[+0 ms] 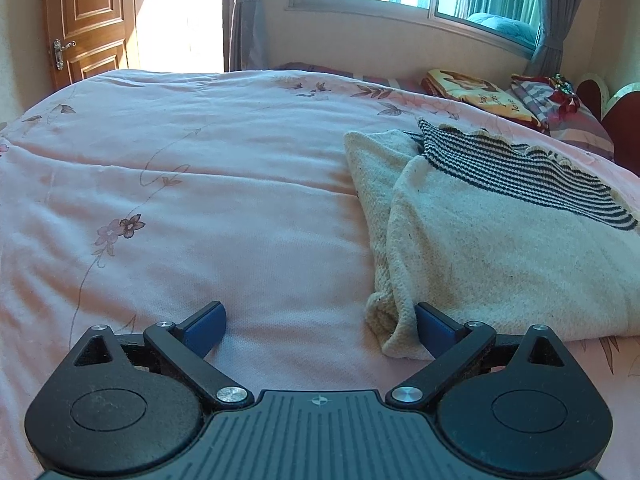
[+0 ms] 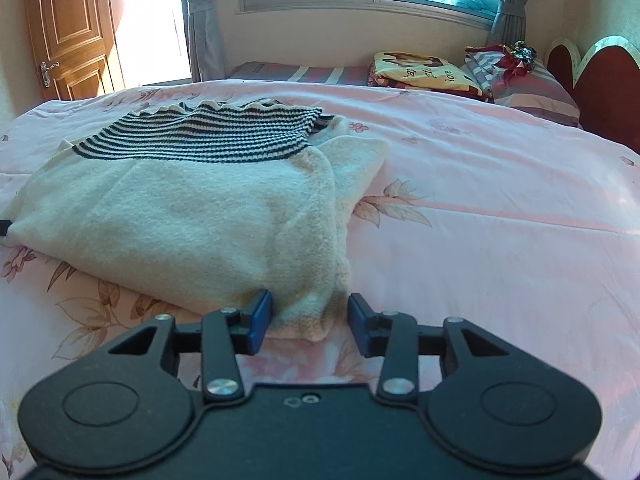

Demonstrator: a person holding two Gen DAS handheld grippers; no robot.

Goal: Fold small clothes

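A cream knitted sweater (image 2: pixel 192 216) with a navy-striped yoke lies folded on the pink floral bedspread (image 2: pixel 500 208). Its near right corner sits between the parted blue pads of the right claw (image 2: pixel 309 322), unpinched. The left claw (image 1: pixel 320 332) gapes wide, its right pad touching the sweater's near left corner.
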